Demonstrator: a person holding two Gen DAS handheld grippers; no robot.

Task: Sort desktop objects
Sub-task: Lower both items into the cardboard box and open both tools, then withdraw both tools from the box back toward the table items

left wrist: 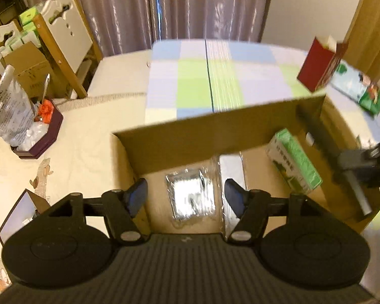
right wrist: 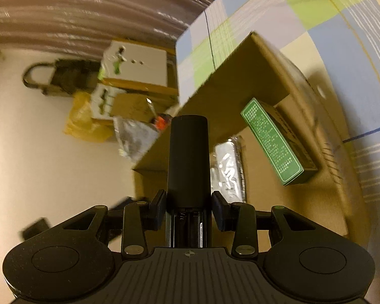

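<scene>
- The right gripper (right wrist: 188,204) is clamped on a black remote control (right wrist: 187,159); its long axis runs straight out along the fingers, the far rounded end towards the cardboard box (right wrist: 324,167), the near end showing an open battery slot.
- Only the right wrist view shows that grip. In the left wrist view the remote appears just as a dark and grey bar (left wrist: 354,174) at the box's right wall, blurred, so this reading is likely rather than sure.
- The left gripper (left wrist: 186,197) hangs over the box with its tongs apart and nothing between them; a clear-wrapped packet (left wrist: 192,197) lies on the box floor below the gap.
- Inside the box, right of the packet, a green carton (left wrist: 293,162) leans tilted against the wall.
- The box's raised flap (left wrist: 215,139) screens the far inside corner.
- Beyond the box lies a checked cloth (left wrist: 215,76), with a dark red carton (left wrist: 319,63) at its right.
- Left of the box sits a purple tray (left wrist: 41,139) of bags.
</scene>
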